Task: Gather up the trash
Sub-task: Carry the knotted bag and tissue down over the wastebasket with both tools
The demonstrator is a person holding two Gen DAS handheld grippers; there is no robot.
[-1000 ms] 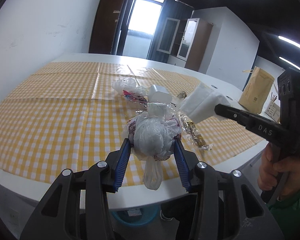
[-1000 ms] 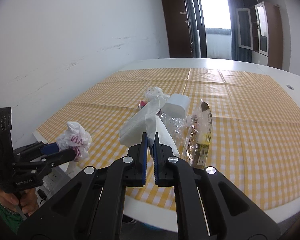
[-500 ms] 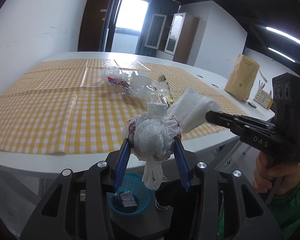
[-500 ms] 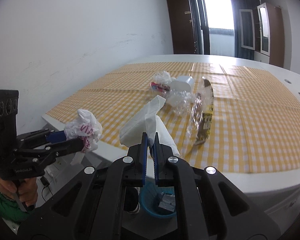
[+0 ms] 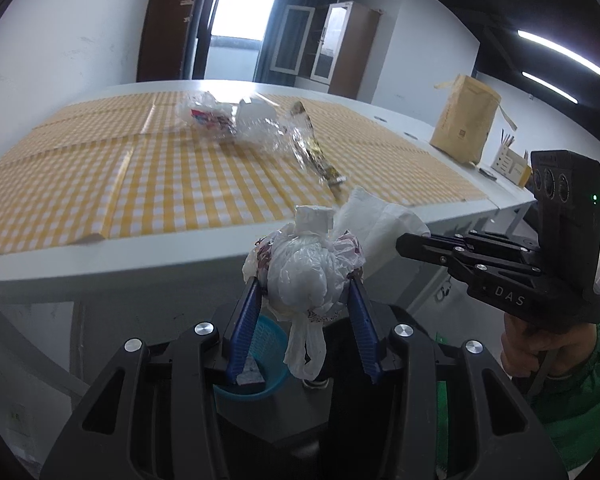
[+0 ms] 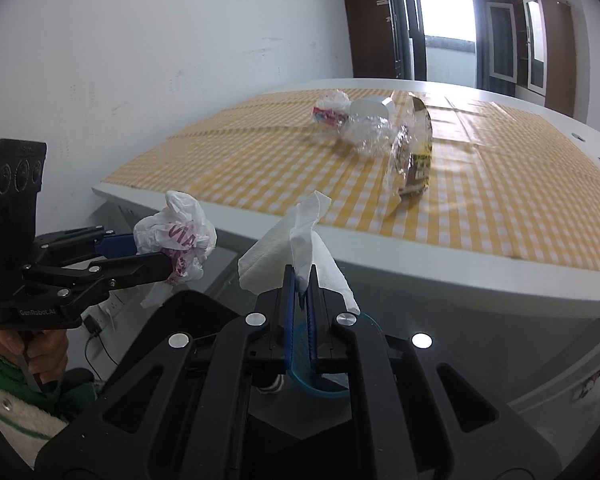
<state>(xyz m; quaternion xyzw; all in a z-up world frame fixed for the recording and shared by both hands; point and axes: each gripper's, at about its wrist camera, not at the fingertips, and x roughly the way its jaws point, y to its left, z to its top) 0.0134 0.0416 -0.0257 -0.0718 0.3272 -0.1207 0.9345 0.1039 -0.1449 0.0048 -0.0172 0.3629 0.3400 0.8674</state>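
I have both tools off the near edge of the table (image 5: 112, 256), out over the floor, with open air between that white edge and my tongs. On my left side, the left gripper (image 5: 306, 304) is clamped on a crumpled plastic bag (image 5: 306, 276); the bag bulges between the blue pads and a tail of it hangs down below them. Under it, on the floor, I see a blue bin (image 5: 266, 376) with something grey inside. From the right wrist view the same bin (image 6: 370, 324) sits right below my right gripper (image 6: 300, 300), which is pinched shut on a white paper napkin (image 6: 296, 248) that stands up and fans out above the blue pads.

The table carries a yellow checked cloth (image 5: 180, 176) that stops short of the rim, with a bare white strip along the edge. A white wall runs along the left, and a bright window (image 6: 440, 12) with dark wooden cabinets beside it closes the far end.

More trash lies in the middle of the cloth, well apart from my tools: a small printed bag (image 6: 332, 110), a white cup (image 6: 372, 110), crinkled clear film (image 6: 370, 134) and a long snack wrapper (image 6: 416, 152). On the far right of the table stands a brown paper bag (image 5: 464, 124).
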